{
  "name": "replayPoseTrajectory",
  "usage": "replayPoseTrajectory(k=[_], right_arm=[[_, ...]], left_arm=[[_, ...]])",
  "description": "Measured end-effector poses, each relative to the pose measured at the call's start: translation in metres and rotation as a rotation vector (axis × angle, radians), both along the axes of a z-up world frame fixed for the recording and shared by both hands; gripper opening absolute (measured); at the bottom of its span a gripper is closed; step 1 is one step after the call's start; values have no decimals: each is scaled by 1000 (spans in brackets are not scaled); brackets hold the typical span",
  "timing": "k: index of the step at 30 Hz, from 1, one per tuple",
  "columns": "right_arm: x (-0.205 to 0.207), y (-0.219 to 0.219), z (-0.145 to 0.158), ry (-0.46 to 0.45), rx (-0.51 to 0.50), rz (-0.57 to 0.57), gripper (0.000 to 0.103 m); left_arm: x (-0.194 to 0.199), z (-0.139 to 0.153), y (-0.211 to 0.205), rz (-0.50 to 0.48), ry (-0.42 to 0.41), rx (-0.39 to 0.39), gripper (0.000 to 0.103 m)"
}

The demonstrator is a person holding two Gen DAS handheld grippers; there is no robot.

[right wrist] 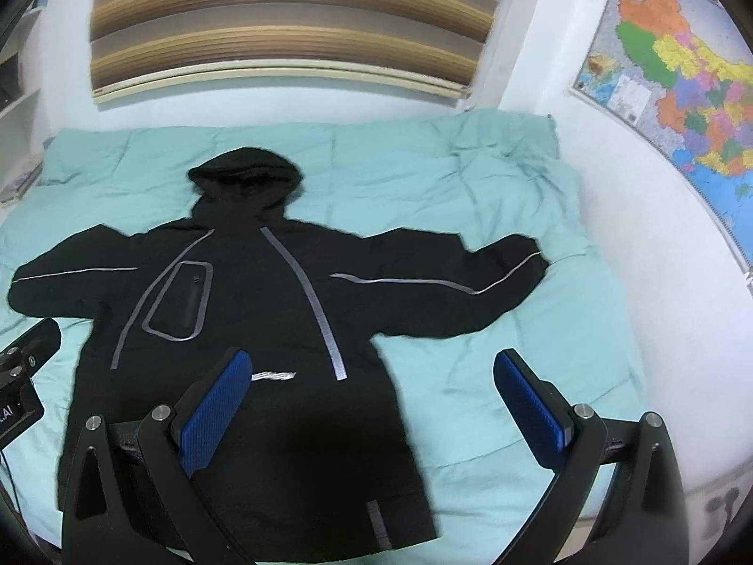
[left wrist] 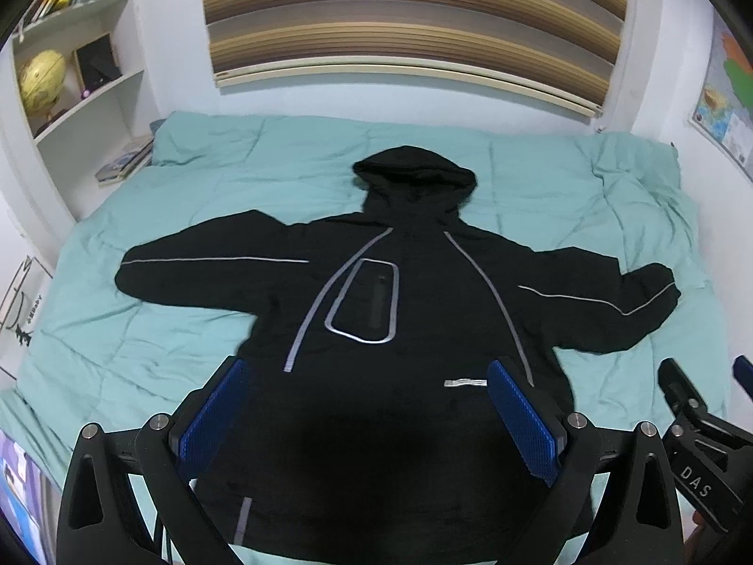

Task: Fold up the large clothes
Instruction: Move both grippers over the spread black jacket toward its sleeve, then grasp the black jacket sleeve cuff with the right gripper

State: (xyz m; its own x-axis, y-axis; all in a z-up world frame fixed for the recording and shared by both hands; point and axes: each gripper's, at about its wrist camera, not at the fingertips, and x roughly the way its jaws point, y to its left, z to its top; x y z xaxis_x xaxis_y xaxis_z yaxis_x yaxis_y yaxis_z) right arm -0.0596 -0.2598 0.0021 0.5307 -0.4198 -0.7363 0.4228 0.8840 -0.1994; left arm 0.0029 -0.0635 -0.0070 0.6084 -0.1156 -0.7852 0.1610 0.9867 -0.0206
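The black hooded jacket (left wrist: 414, 310) lies spread flat on the teal quilt (left wrist: 141, 329) of the bed, hood (left wrist: 416, 176) toward the far edge under the striped blind (left wrist: 414, 23), hem at the near edge, both sleeves stretched out toward the bed's left and right edges. Grey reflective strips run along the sleeves and down the front, and one outlines a chest pocket (left wrist: 369, 301). The left gripper (left wrist: 367, 372) hovers over the jacket's lower body with its blue-padded fingers (left wrist: 214, 419) wide apart and nothing between them. The right gripper (right wrist: 372, 362) hangs above the jacket's right side near the hem, its fingers (right wrist: 534, 405) likewise apart and empty, one over black cloth, the other over bare quilt. A map (right wrist: 682, 94) hangs on the right wall, and shelves (left wrist: 80, 70) with a globe (left wrist: 42, 80) stand at the left.
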Motion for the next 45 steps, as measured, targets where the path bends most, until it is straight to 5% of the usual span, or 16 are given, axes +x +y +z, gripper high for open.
replayPoseTrajectory(k=[15, 25, 35, 45], right_arm=[[-22, -161, -19, 21, 59, -59, 103], [-5, -203, -33, 34, 89, -57, 103], [25, -248, -75, 86, 204, -48, 103], [42, -366, -145, 76, 377, -151, 103]], left_arm=[[-23, -19, -160, -65, 59, 51, 101], [-6, -29, -197, -50, 78, 84, 101], [31, -76, -219, -51, 205, 40, 101], [79, -130, -267, -120, 286, 27, 101]])
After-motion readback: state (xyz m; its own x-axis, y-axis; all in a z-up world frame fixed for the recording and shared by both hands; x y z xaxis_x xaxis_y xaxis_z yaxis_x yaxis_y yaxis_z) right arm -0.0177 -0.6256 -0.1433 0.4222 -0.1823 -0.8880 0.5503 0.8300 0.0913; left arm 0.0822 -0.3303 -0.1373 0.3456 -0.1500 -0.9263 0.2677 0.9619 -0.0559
